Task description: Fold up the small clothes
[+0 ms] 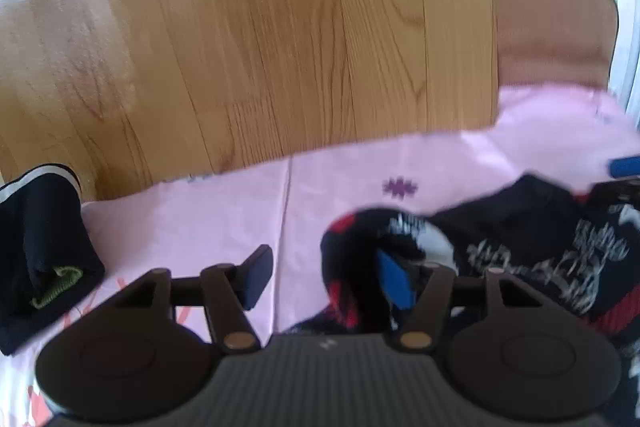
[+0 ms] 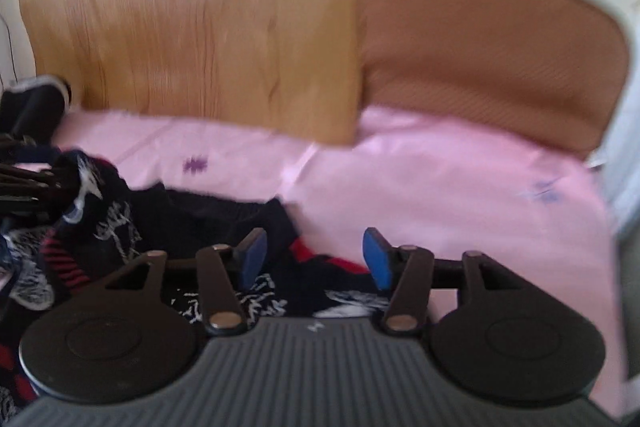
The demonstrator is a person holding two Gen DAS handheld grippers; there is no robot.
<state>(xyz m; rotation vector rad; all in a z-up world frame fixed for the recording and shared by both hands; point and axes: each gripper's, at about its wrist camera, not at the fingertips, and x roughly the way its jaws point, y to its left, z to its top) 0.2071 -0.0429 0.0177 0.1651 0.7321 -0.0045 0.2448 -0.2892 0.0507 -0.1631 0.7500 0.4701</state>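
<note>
A dark navy garment with red stripes and white print lies crumpled on the pink cloth. My left gripper is open; its right finger is tucked into a fold of the garment, its left finger is over bare pink cloth. In the right wrist view the same garment lies at lower left. My right gripper is open over the garment's right edge, holding nothing.
A folded black piece with a white stripe and green trim sits at the left on the pink cloth. Wooden floor lies beyond, with a brown cushion at the right. The other gripper's blue pad shows at far right.
</note>
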